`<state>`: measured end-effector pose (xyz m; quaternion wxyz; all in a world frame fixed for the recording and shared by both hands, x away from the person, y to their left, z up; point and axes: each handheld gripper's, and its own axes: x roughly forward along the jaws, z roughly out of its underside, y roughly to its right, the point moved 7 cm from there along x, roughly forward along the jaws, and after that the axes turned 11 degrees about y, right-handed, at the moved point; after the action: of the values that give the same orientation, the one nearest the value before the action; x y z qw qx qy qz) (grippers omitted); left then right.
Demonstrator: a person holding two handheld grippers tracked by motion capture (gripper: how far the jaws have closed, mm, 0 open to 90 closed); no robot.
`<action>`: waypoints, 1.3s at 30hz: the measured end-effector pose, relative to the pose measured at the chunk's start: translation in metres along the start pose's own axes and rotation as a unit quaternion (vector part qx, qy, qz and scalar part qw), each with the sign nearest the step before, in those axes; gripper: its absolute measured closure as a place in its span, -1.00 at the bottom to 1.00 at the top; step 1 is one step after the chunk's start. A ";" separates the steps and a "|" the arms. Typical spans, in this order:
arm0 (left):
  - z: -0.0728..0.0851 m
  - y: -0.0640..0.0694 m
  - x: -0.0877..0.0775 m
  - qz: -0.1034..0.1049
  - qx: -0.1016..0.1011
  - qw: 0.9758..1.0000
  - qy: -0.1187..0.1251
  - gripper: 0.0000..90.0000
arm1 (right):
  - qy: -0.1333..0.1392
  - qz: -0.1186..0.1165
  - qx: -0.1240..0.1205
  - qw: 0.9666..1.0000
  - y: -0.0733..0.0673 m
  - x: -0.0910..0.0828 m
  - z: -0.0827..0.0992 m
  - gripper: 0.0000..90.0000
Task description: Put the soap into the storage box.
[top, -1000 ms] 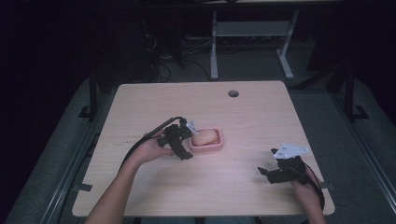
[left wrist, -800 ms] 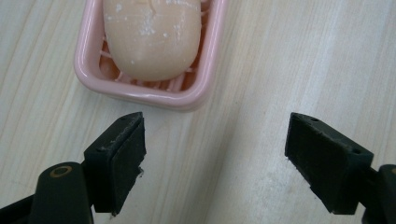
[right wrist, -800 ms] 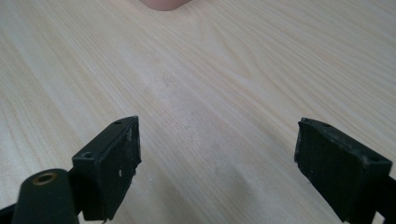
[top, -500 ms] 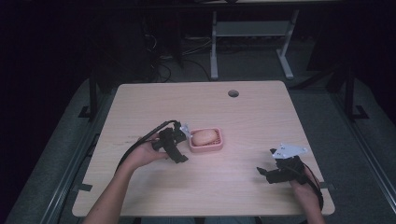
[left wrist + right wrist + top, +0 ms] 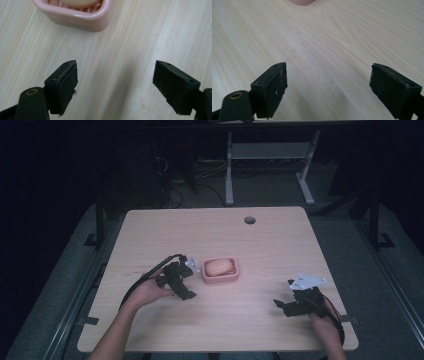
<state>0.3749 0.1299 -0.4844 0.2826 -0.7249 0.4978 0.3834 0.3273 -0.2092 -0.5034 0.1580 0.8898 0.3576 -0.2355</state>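
A pink soap dish [image 5: 231, 276] sits near the middle of the wooden table, with a pale oval soap bar [image 5: 218, 266] lying in it. Just left of the dish, apart from it, a hand holds my left gripper [image 5: 186, 282] open. In the left gripper view the jaws of that gripper [image 5: 115, 75] stand wide over bare wood, and the dish [image 5: 82, 18] with the soap [image 5: 77, 2] lies ahead, up and to the left. My right gripper [image 5: 284, 294] rests open near the table's front right. Bare wood lies between the jaws of my right gripper [image 5: 328, 77], and a corner of the dish [image 5: 302, 2] shows far ahead.
A round cable hole [image 5: 250, 220] is at the back of the table [image 5: 280, 250]. The front edge runs close to both hands. A white desk frame [image 5: 270, 155] and cables stand on the dark floor behind the table.
My left gripper has drawn back to the left from over the dish's left side, leaving the soap in the dish. The right gripper has stayed put.
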 end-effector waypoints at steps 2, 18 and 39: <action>0.003 0.000 -0.001 -0.001 -0.002 1.000 -0.001 -0.57 | 0.000 0.000 0.001 1.000 0.000 0.000 0.000 -0.69; 0.021 0.004 -0.006 -0.012 -0.013 1.000 0.012 -0.59 | -0.004 0.001 -0.003 1.000 -0.001 0.001 0.001 -0.69; 0.049 0.013 -0.017 -0.035 -0.022 0.999 0.028 -0.59 | -0.007 0.003 0.001 1.000 0.000 0.001 0.002 -0.69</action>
<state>0.3459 0.1729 -0.4976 0.2657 -0.7583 0.4712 0.3639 0.3272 -0.2094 -0.5055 0.1601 0.8894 0.3535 -0.2416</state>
